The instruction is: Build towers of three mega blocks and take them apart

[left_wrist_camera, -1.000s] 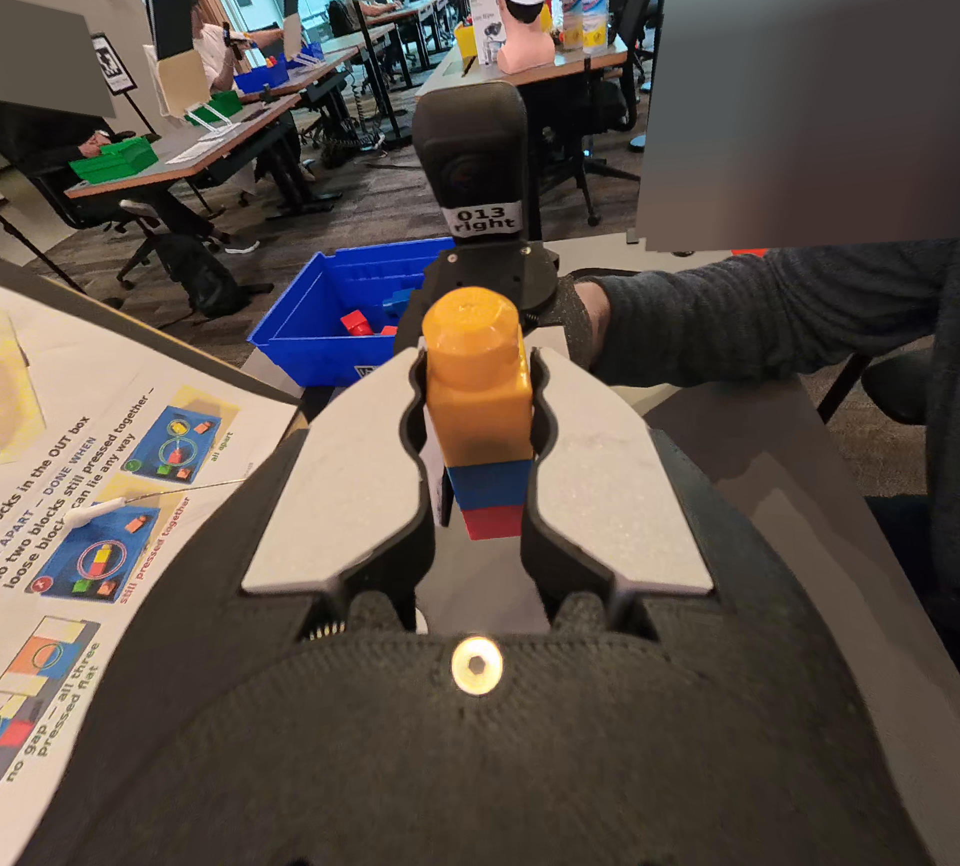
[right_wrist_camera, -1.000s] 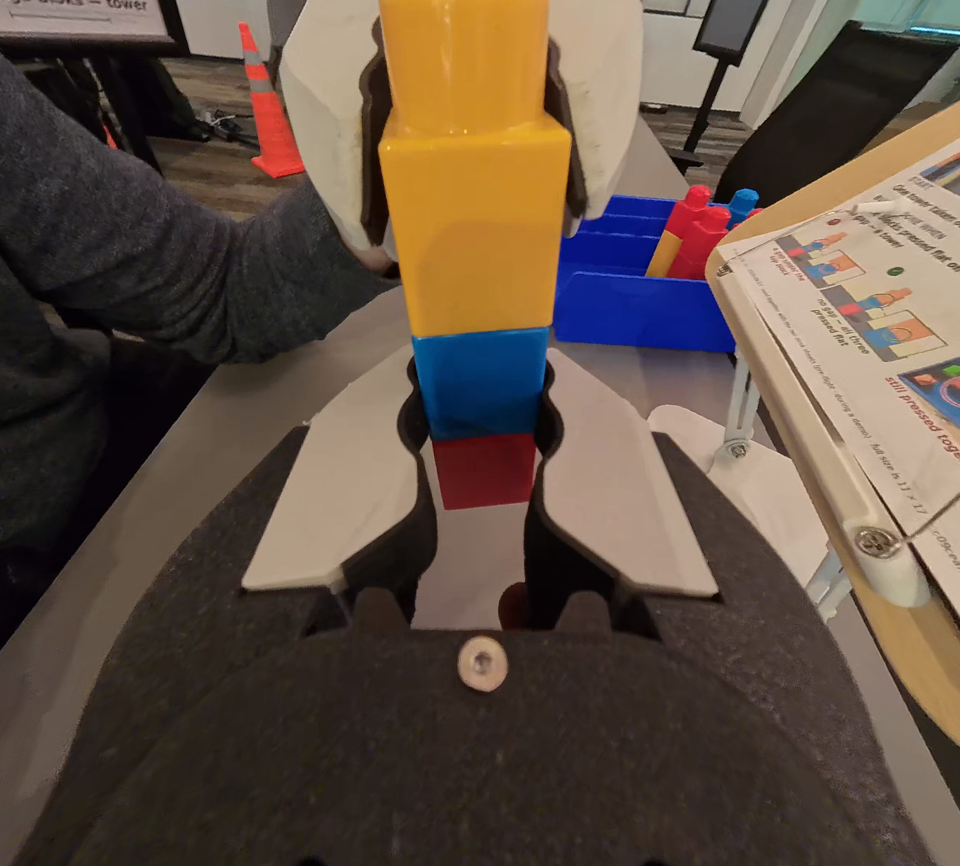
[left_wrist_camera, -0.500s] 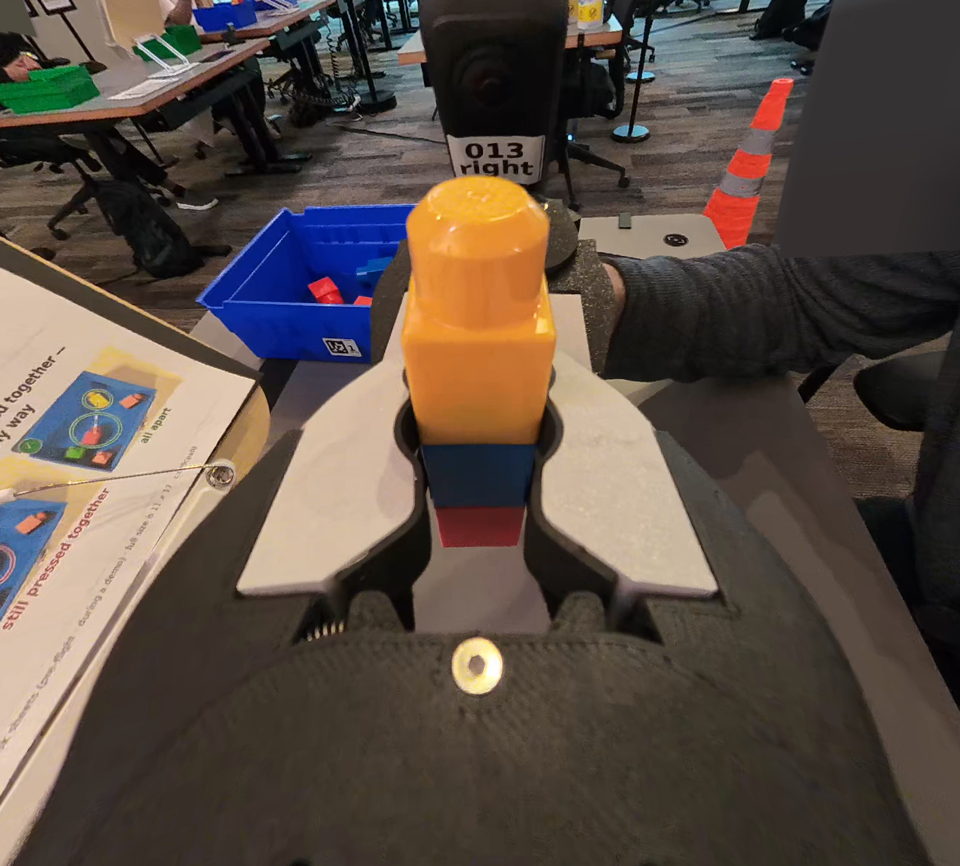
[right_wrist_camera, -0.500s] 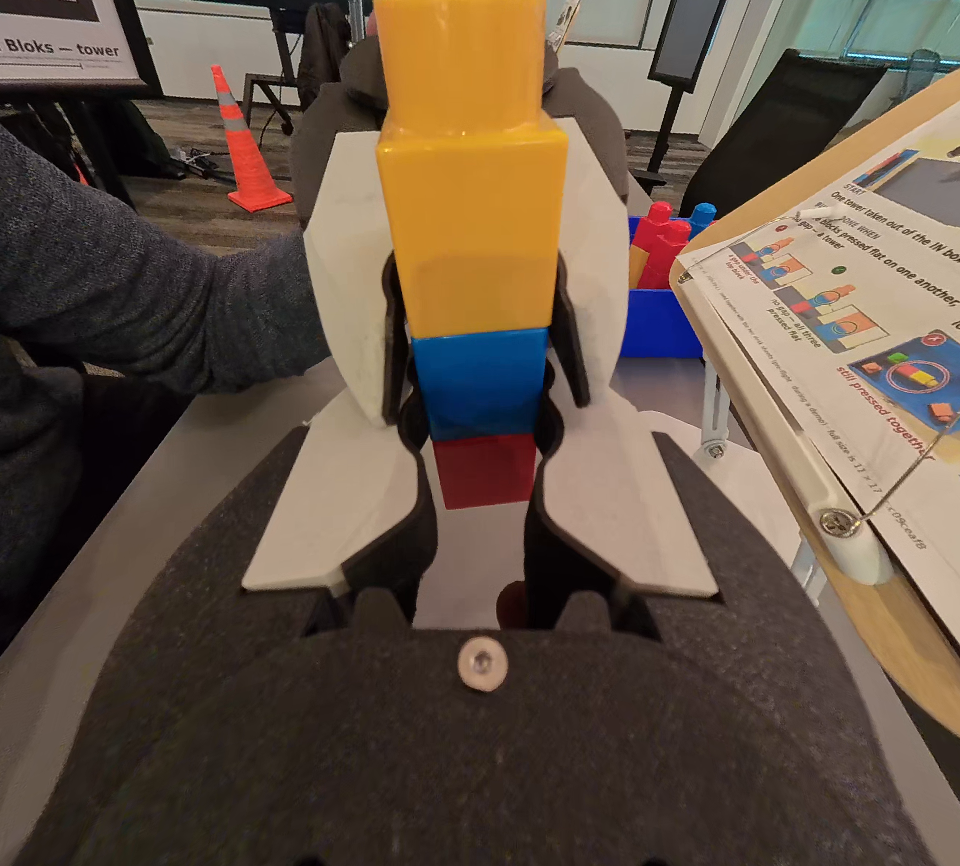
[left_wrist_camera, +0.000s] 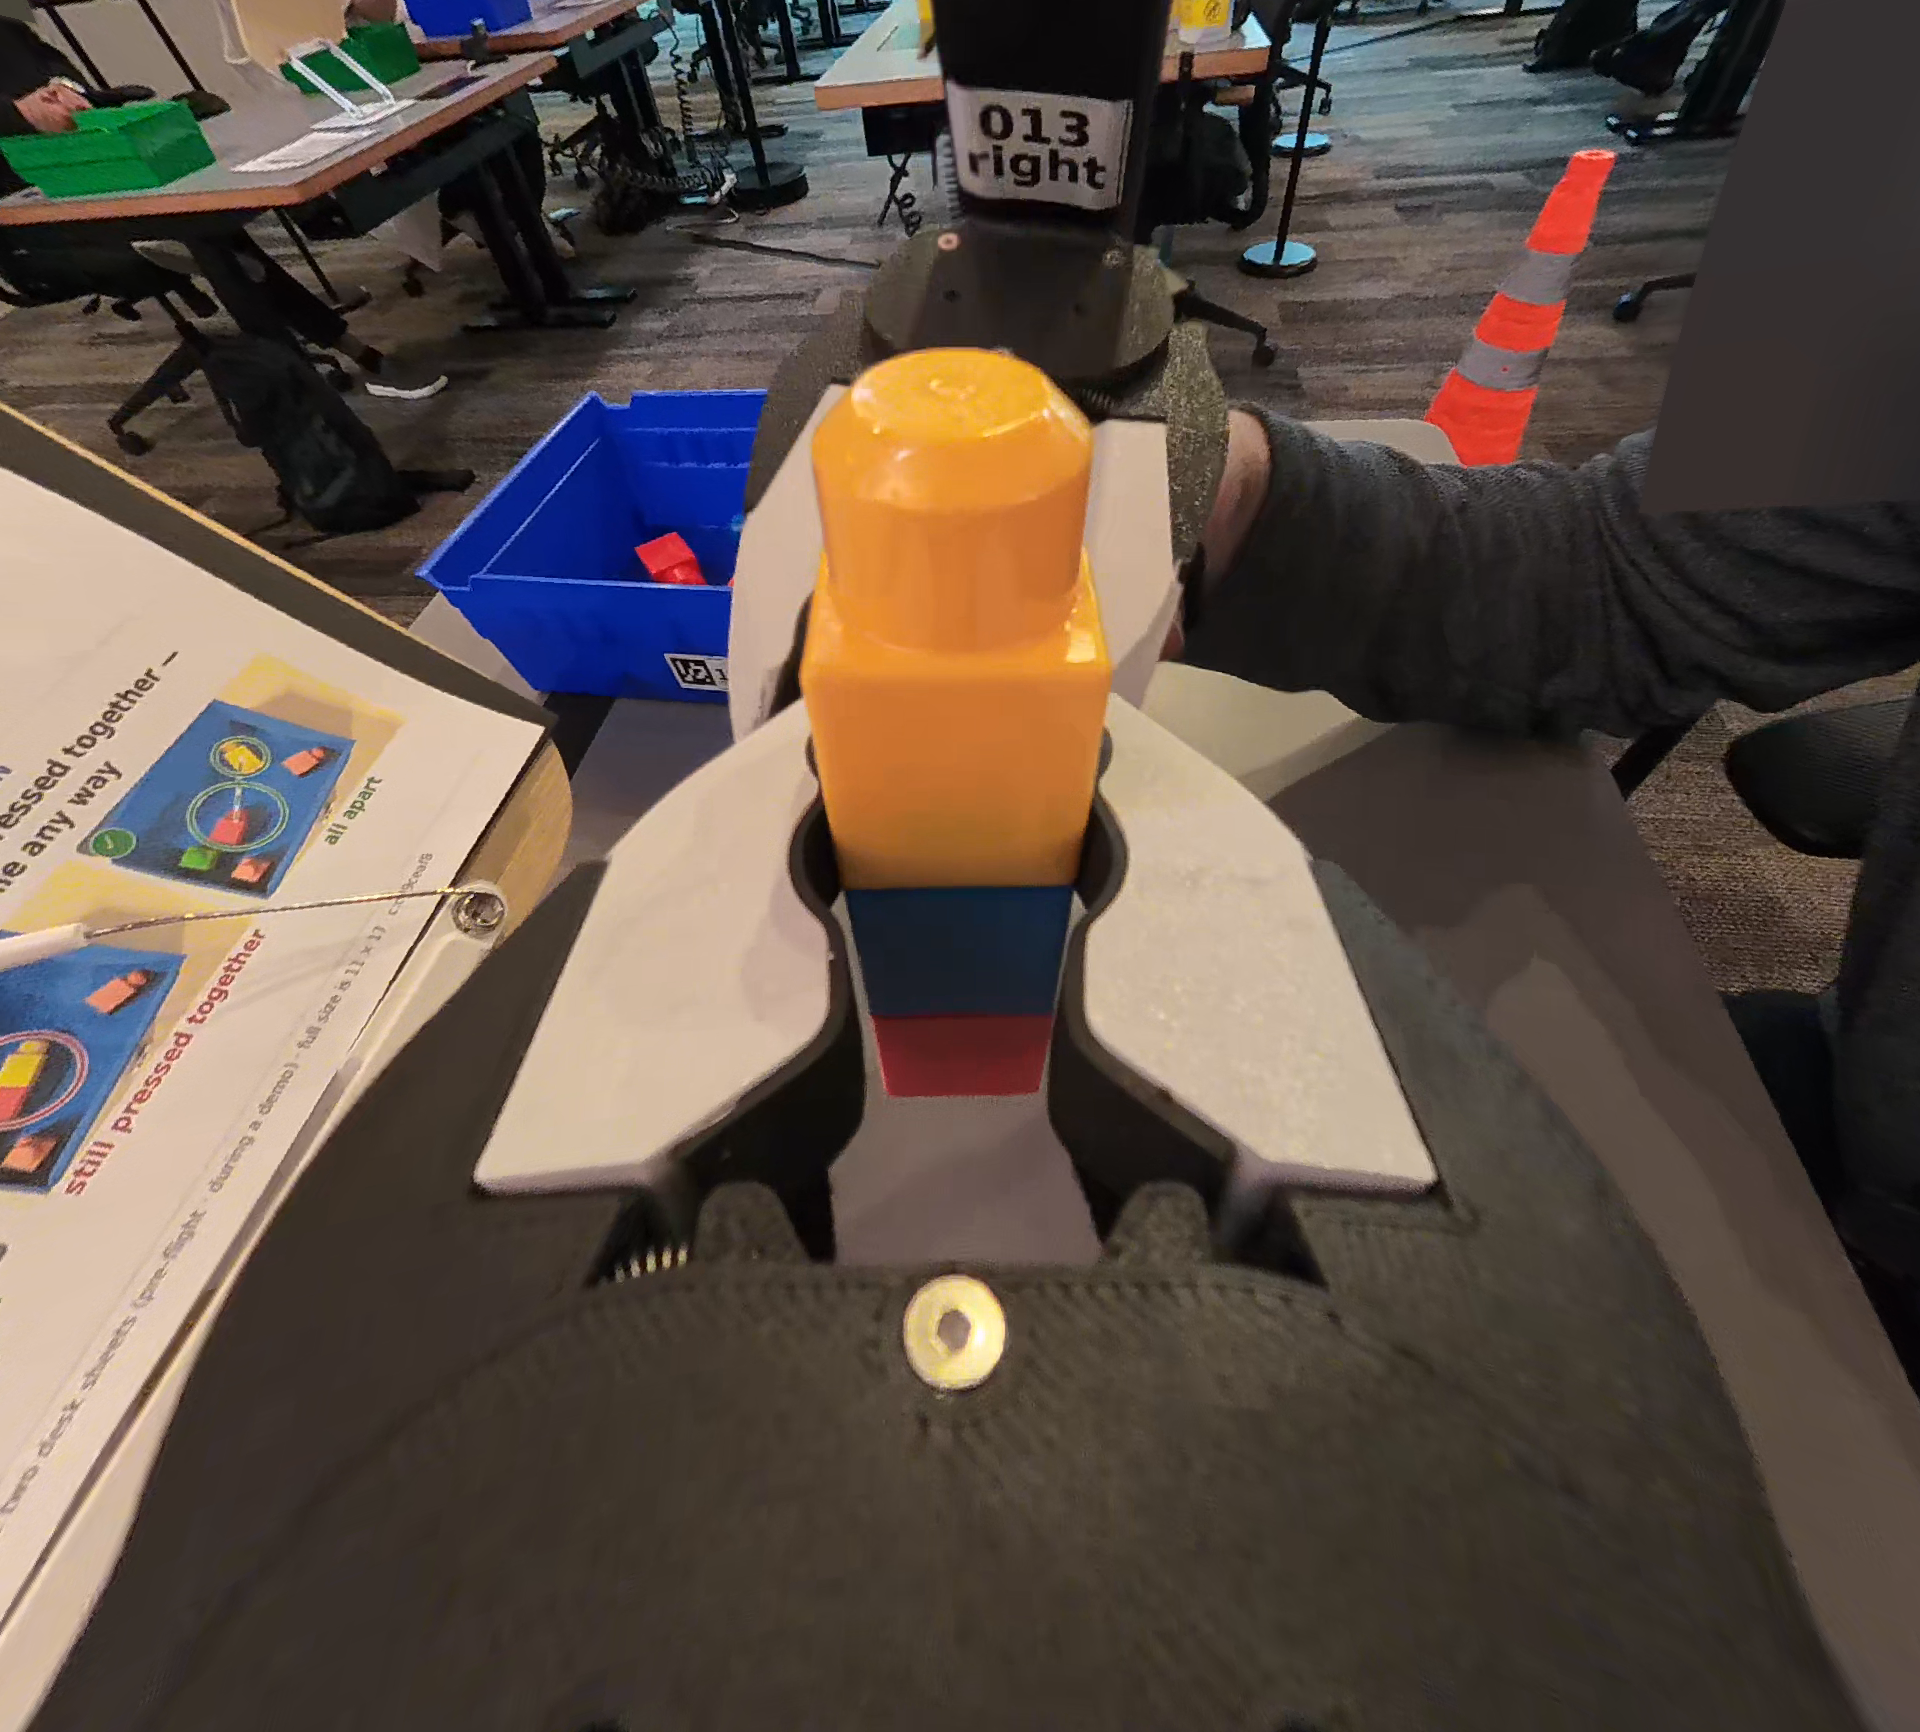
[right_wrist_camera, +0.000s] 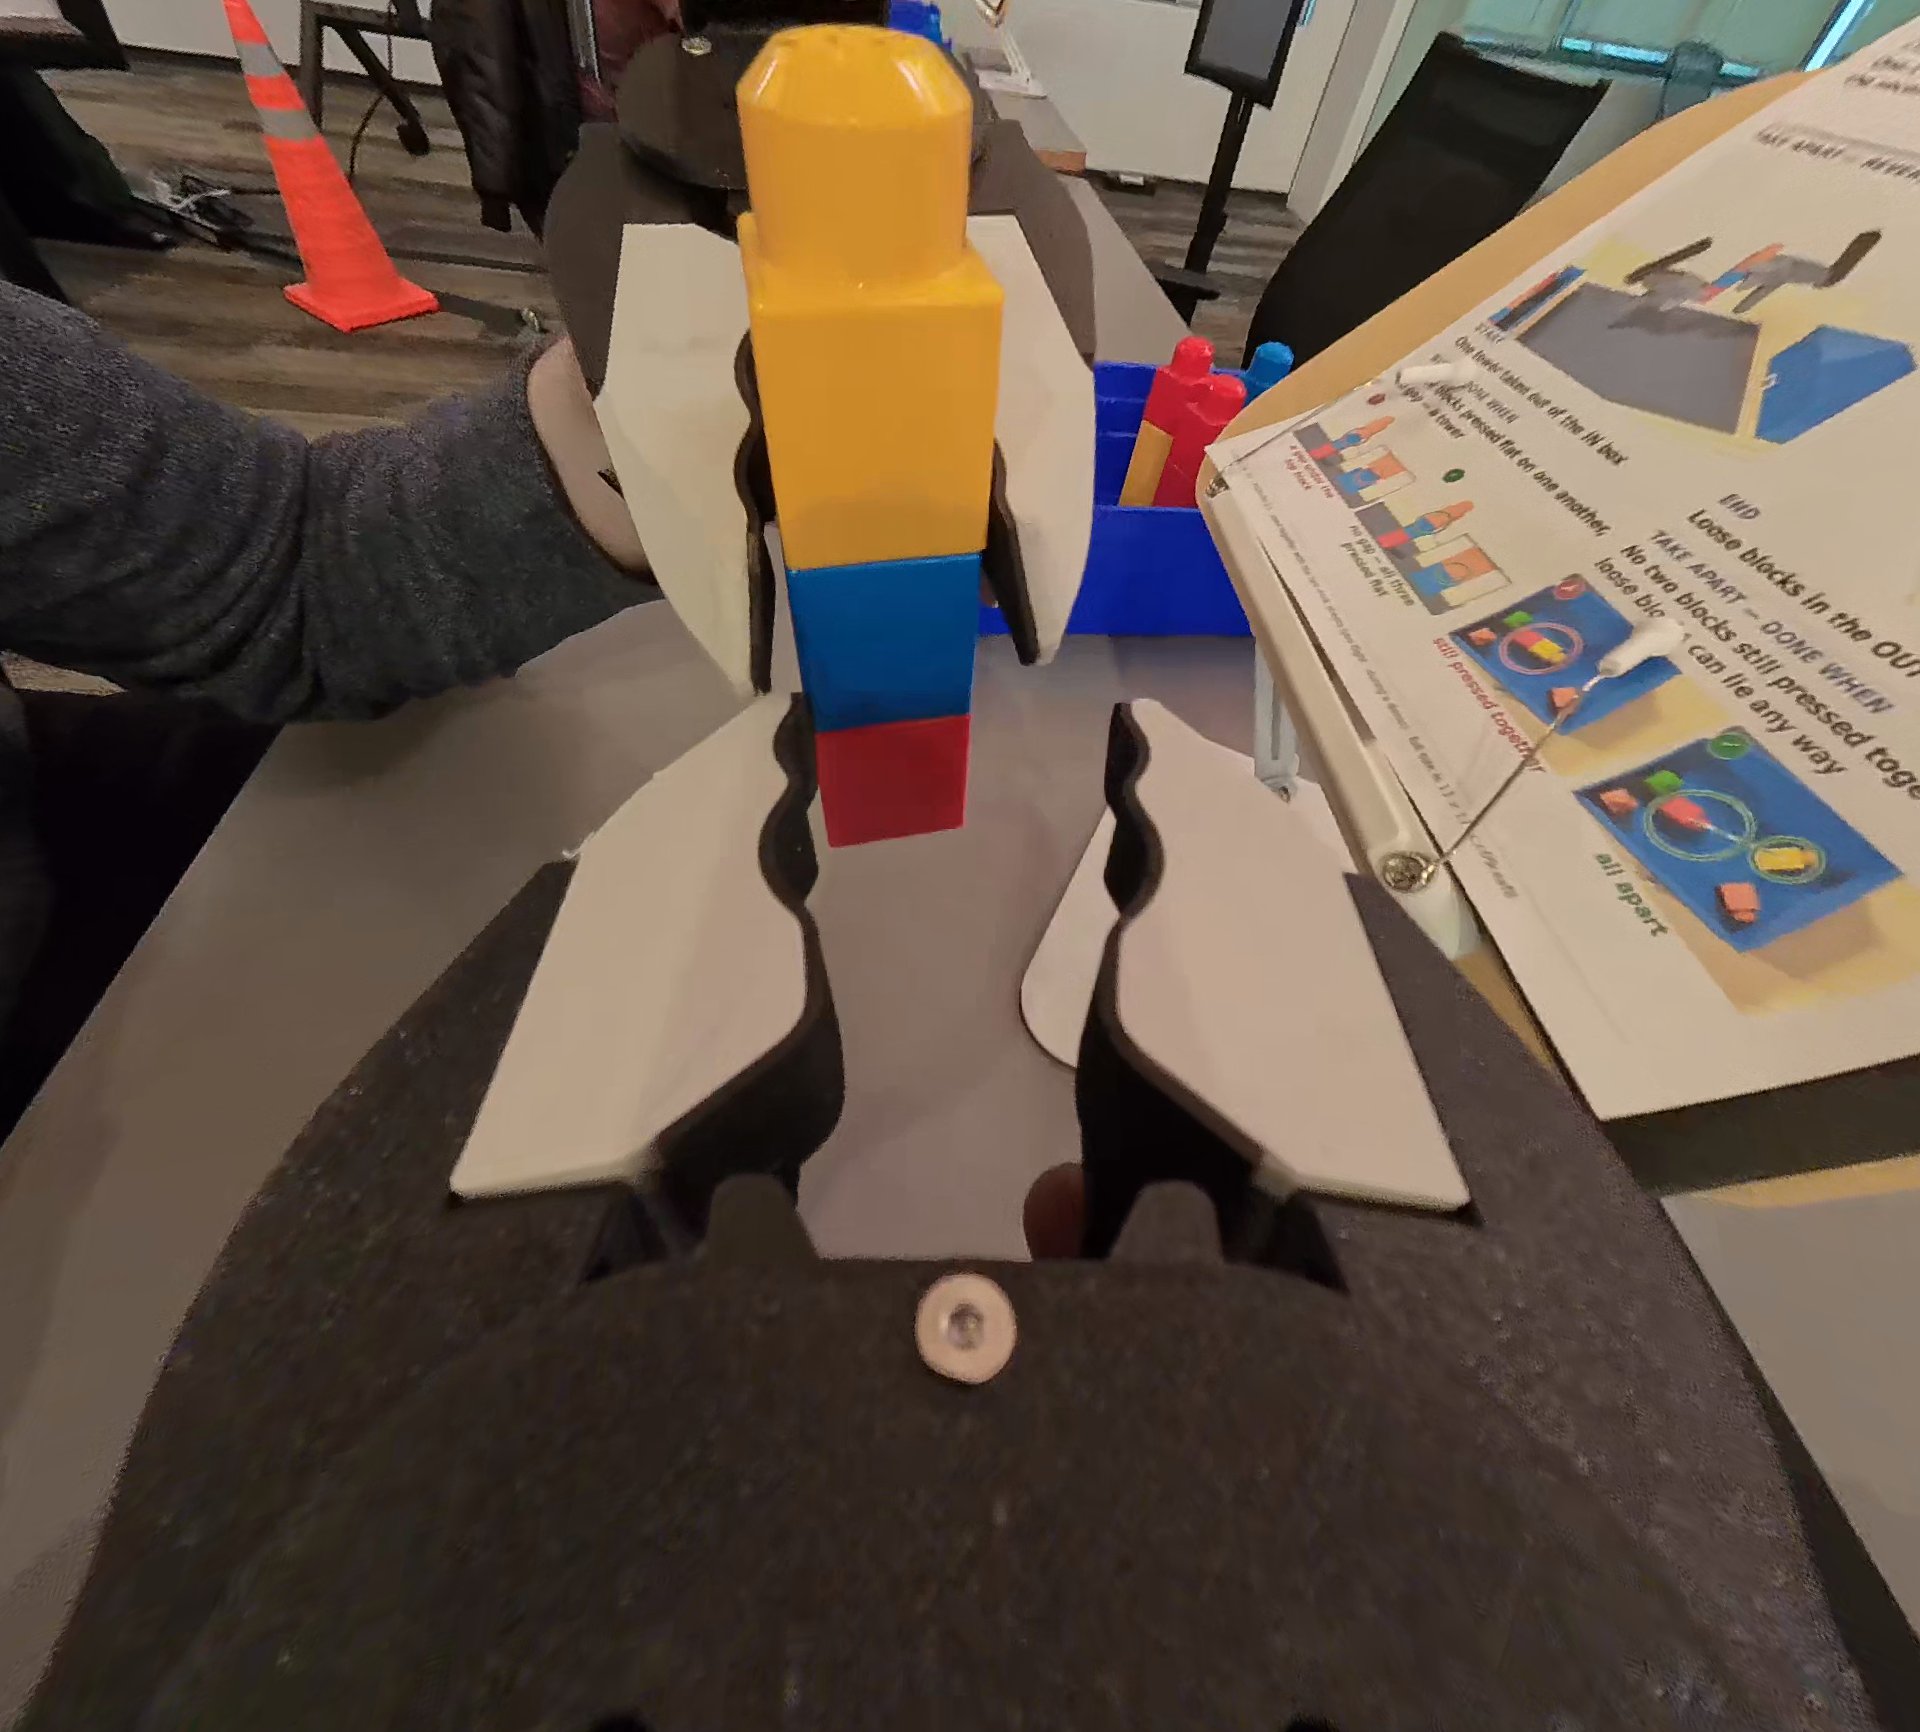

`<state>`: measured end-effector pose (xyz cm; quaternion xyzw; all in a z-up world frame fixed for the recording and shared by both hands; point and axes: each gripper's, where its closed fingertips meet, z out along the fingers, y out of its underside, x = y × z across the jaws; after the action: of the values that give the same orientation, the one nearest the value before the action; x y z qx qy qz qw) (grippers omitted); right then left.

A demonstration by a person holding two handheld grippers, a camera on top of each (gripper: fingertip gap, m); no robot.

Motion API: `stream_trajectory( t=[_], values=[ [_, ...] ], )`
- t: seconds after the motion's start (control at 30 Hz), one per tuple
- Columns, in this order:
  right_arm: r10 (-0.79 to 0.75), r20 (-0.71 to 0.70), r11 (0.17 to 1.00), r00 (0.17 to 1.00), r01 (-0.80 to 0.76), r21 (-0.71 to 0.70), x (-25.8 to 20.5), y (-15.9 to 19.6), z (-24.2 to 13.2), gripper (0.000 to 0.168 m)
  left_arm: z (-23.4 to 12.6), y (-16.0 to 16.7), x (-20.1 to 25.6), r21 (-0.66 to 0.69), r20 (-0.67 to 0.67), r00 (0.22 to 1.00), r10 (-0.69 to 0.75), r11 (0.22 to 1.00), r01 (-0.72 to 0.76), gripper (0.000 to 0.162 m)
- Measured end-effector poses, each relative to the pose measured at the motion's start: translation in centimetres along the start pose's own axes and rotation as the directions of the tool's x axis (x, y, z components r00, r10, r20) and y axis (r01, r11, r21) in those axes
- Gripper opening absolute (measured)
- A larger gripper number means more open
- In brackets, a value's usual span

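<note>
A three-block tower stands upright above the table: a yellow block [left_wrist_camera: 956, 695] on top, a blue block [left_wrist_camera: 961, 950] in the middle and a red block [left_wrist_camera: 961, 1054] at the bottom. My left gripper [left_wrist_camera: 956, 809] is shut on the tower where yellow meets blue. In the right wrist view the yellow [right_wrist_camera: 873, 394], blue [right_wrist_camera: 883, 643] and red [right_wrist_camera: 894, 778] blocks hang from the left gripper [right_wrist_camera: 883, 633]. My right gripper [right_wrist_camera: 961, 747] is open. Its jaws stand wide apart on either side of the red block, which is close to the left jaw.
A blue bin [left_wrist_camera: 582, 602] holding loose blocks sits at the table's far edge. Another blue bin [right_wrist_camera: 1153, 612] holds built towers. A sloped board with an instruction sheet [right_wrist_camera: 1610, 643] stands beside the grippers. There are a grey table [right_wrist_camera: 312, 851], the person's sleeve [left_wrist_camera: 1507, 581] and an orange cone [left_wrist_camera: 1517, 321]. Only a small space, under 4 cm, lies between the two pairs of fingers.
My right gripper has opened and let go of the blue block. My left gripper has slid down the yellow block to the yellow-blue joint and now holds the tower alone.
</note>
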<state>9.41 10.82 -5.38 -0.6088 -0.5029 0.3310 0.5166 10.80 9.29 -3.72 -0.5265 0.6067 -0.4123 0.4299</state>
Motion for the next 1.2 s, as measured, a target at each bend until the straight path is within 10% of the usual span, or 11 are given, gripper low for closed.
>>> stream_trajectory(
  t=[1.2],
  values=[
    [-0.016, 0.085, 0.985, 0.996, 0.001, 0.175, -2.4, -3.8, -0.4, 0.036, 3.2, 3.2, 1.6, -0.151, -0.064, 0.997, 0.04, 0.987, -0.05, 0.042]
  ],
)
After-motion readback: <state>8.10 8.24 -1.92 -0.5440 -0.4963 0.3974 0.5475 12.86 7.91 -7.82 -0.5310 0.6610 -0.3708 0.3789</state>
